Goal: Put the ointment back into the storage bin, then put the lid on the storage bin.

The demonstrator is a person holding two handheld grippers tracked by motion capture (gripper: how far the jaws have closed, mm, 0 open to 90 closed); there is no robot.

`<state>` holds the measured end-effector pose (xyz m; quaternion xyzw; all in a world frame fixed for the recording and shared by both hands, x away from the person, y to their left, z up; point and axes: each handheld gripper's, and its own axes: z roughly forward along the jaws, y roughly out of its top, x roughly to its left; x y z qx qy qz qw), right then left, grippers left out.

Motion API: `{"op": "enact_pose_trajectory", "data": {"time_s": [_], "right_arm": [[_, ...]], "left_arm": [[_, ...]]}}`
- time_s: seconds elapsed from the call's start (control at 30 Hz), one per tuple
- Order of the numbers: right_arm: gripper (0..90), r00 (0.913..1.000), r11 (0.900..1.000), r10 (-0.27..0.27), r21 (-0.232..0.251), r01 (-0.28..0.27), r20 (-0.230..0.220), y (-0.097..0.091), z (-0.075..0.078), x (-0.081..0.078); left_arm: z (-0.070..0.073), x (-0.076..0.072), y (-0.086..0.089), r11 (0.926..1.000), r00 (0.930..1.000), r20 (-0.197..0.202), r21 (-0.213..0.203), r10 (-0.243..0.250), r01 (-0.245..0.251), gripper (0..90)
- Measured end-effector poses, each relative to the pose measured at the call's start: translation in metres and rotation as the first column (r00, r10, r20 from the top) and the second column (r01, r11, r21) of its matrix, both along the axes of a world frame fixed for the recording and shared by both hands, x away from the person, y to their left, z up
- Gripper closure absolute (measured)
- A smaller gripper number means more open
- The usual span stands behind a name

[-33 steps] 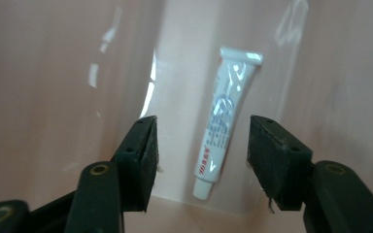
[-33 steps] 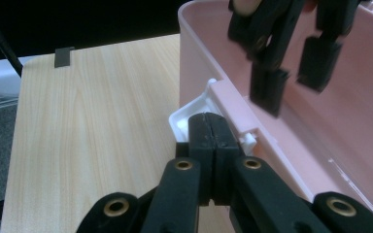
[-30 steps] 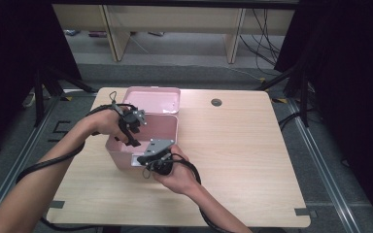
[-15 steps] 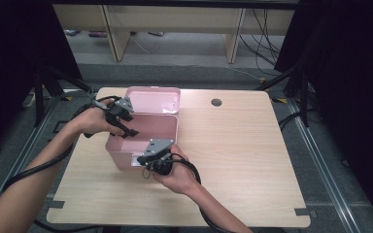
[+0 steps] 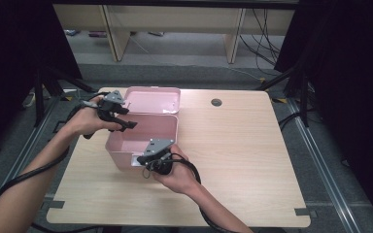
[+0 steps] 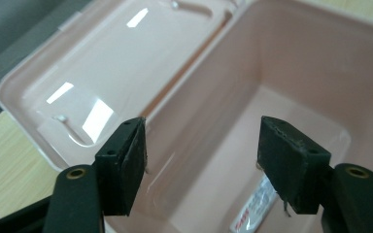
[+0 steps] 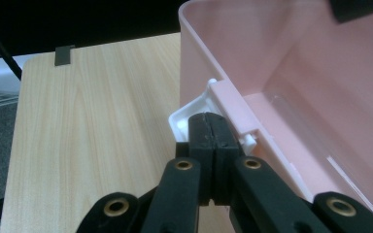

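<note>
pink box (image 5: 148,131) lies beneath released left fingers (image 6: 126,165); clenched right fingers (image 7: 213,133) touch its latch (image 7: 194,109).

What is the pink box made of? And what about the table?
The pink box looks like smooth, glossy plastic: its open lid shows bright light reflections, and the walls are thin with rounded moulded edges. The table looks like wood or a wood-look laminate, with pale grain lines and a matte surface; which of the two, the pictures leave open.

wooden table (image 5: 252,160), round grommet hole (image 5: 216,102), shelving legs (image 5: 234,41) behind
</note>
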<state>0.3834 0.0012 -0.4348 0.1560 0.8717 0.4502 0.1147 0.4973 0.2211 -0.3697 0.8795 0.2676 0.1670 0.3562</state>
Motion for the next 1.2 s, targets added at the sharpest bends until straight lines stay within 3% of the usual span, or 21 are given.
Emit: {"op": "enact_pose_trajectory", "data": {"time_s": [0.07, 0.1, 0.13, 0.23, 0.37, 0.4, 0.43, 0.47, 0.5, 0.63, 0.67, 0.73, 0.8, 0.9, 0.93, 0.97, 1.0, 1.1, 1.13, 1.17, 1.2], "right_arm": [[90.0, 1.0000, 1.0000, -0.001, 0.009, 0.001, 0.006, 0.000, -0.001, 0.000], [90.0, 1.0000, 1.0000, 0.000, 0.008, 0.000, 0.005, 0.000, -0.001, 0.001], [90.0, 1.0000, 1.0000, 0.001, 0.008, -0.001, 0.005, 0.000, -0.001, 0.001], [90.0, 1.0000, 1.0000, 0.005, 0.005, -0.005, 0.004, 0.000, 0.000, 0.001], [90.0, 0.9999, 1.0000, 0.008, 0.006, -0.008, 0.008, 0.000, -0.001, 0.001], [90.0, 0.9999, 0.9999, 0.008, 0.007, -0.009, 0.007, 0.000, -0.001, 0.001], [90.0, 0.9999, 0.9999, 0.009, 0.006, -0.009, 0.006, 0.000, -0.001, 0.001], [90.0, 0.9999, 0.9999, 0.010, 0.005, -0.011, 0.012, 0.000, 0.000, 0.002], [90.0, 0.9999, 0.9999, 0.010, 0.005, -0.010, 0.012, 0.000, 0.000, 0.002], [90.0, 0.9999, 0.9999, 0.010, 0.006, -0.010, 0.010, 0.000, -0.001, 0.001], [90.0, 1.0000, 1.0000, 0.007, 0.006, -0.007, 0.005, 0.000, -0.001, 0.001], [90.0, 1.0000, 1.0000, 0.007, 0.005, -0.007, 0.006, 0.000, -0.001, 0.001], [90.0, 1.0000, 1.0000, 0.006, 0.006, -0.006, 0.006, 0.000, -0.001, 0.001], [90.0, 1.0000, 1.0000, 0.006, 0.000, -0.006, 0.002, 0.000, 0.000, 0.000], [90.0, 1.0000, 1.0000, 0.006, 0.002, -0.006, 0.002, 0.000, 0.000, 0.000], [90.0, 1.0000, 1.0000, 0.008, 0.002, -0.008, 0.003, 0.000, 0.000, 0.000], [90.0, 1.0000, 1.0000, 0.002, 0.007, -0.002, 0.000, 0.000, -0.001, 0.000], [90.0, 1.0000, 1.0000, 0.006, -0.001, -0.006, 0.000, 0.000, 0.000, 0.000], [90.0, 1.0000, 1.0000, 0.006, -0.001, -0.006, 0.000, 0.000, 0.000, 0.000], [90.0, 0.9999, 1.0000, 0.006, -0.003, -0.006, 0.009, 0.000, 0.000, 0.001], [90.0, 0.9997, 0.9999, 0.013, -0.002, -0.013, 0.020, 0.000, 0.000, 0.001]], "left_arm": [[0.002, 0.001, 0.003, 0.9980, 0.9991, 0.005, -0.048, 0.041, -0.041, 34.6], [0.002, 0.001, 0.003, 0.9980, 0.9991, 0.005, -0.048, 0.041, -0.041, 34.8], [0.003, 0.004, 0.007, 0.9935, 0.9969, 0.003, -0.082, 0.079, -0.078, 34.7], [0.005, 0.008, 0.011, 0.9854, 0.9916, -0.002, -0.112, 0.129, -0.129, 34.9], [0.006, 0.015, 0.017, 0.9656, 0.9799, -0.012, -0.168, 0.199, -0.198, 35.4], [0.006, 0.015, 0.017, 0.9656, 0.9799, -0.012, -0.168, 0.199, -0.198, 35.6], [0.006, 0.017, 0.019, 0.9606, 0.9766, -0.016, -0.177, 0.215, -0.214, 35.8], [0.006, 0.019, 0.020, 0.9546, 0.9729, -0.014, -0.190, 0.231, -0.229, 36.0], [0.006, 0.021, 0.023, 0.9433, 0.9655, -0.021, -0.209, 0.259, -0.258, 36.1], [0.005, 0.024, 0.026, 0.9277, 0.9540, -0.031, -0.226, 0.298, -0.297, 36.3], [0.005, 0.024, 0.026, 0.9277, 0.9540, -0.031, -0.226, 0.298, -0.297, 36.5], [0.005, 0.027, 0.029, 0.9166, 0.9446, -0.040, -0.232, 0.326, -0.326, 36.8], [0.005, 0.028, 0.030, 0.9164, 0.9442, -0.041, -0.231, 0.327, -0.327, 36.9], [0.003, 0.033, 0.035, 0.9000, 0.9321, -0.069, -0.244, 0.355, -0.361, 37.2], [0.003, 0.033, 0.035, 0.9000, 0.9321, -0.069, -0.244, 0.355, -0.361, 37.4], [0.002, 0.035, 0.038, 0.8917, 0.9263, -0.080, -0.252, 0.368, -0.376, 37.6], [0.002, 0.035, 0.038, 0.8917, 0.9263, -0.080, -0.252, 0.368, -0.376, 37.7], [0.000, 0.038, 0.044, 0.8704, 0.9113, -0.098, -0.271, 0.400, -0.411, 38.4], [0.000, 0.038, 0.044, 0.8704, 0.9113, -0.098, -0.271, 0.400, -0.411, 39.0], [-0.001, 0.040, 0.046, 0.8567, 0.9032, -0.112, -0.287, 0.414, -0.429, 39.8], [-0.001, 0.041, 0.047, 0.8533, 0.9017, -0.119, -0.292, 0.416, -0.432, 40.3]]}}
